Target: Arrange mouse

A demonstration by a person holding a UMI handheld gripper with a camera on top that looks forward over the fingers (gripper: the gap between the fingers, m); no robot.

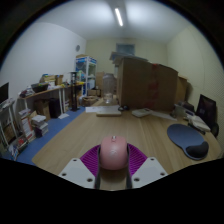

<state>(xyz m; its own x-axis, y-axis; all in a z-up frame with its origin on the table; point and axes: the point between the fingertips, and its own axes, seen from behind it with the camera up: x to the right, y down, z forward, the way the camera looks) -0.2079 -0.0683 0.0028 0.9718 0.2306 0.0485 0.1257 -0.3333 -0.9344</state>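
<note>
A pink computer mouse [113,153] sits between my gripper's [113,158] two fingers, with the purple pads [91,159] pressed against its left and right sides. The mouse is held above the wooden table top [100,130], lifted off it. A dark blue mouse pad [186,139] with a raised wrist rest lies on the table to the right, well beyond the fingers.
A laptop [207,106] stands at the table's right edge behind the mouse pad. Large cardboard boxes [148,84] stand in the room beyond the table. Cluttered shelves and a desk [45,100] line the left wall.
</note>
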